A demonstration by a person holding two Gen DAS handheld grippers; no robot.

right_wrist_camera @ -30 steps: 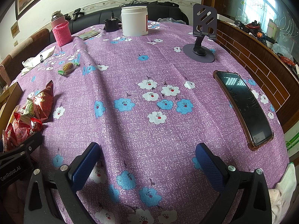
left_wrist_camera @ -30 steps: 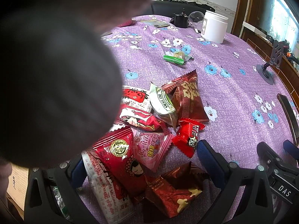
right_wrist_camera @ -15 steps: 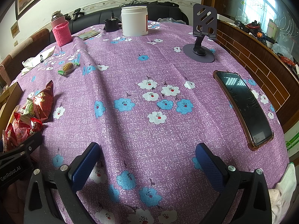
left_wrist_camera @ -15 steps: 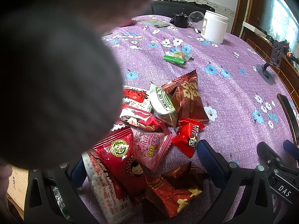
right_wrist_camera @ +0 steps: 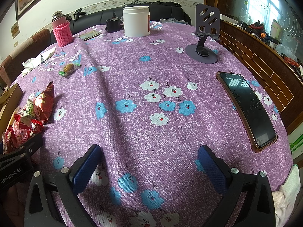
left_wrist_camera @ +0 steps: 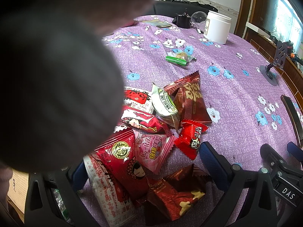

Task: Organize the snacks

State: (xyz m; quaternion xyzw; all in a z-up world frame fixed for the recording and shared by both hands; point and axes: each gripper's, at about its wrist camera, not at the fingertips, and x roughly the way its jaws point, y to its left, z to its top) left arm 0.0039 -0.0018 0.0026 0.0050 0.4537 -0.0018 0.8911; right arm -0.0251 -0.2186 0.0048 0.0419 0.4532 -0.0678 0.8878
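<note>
The table (right_wrist_camera: 151,75) under its purple flowered cloth carried the snack pile (left_wrist_camera: 157,132) at its left edge, beside a cardboard box (right_wrist_camera: 9,98). A dark blurred shape (left_wrist_camera: 56,66) blocked much of my left view. My left gripper (left_wrist_camera: 140,162) hung spread over the packets, holding nothing; my right gripper (right_wrist_camera: 149,162) stood spread over bare cloth. I judged the overlapping packets might slip or come up two together.
</note>
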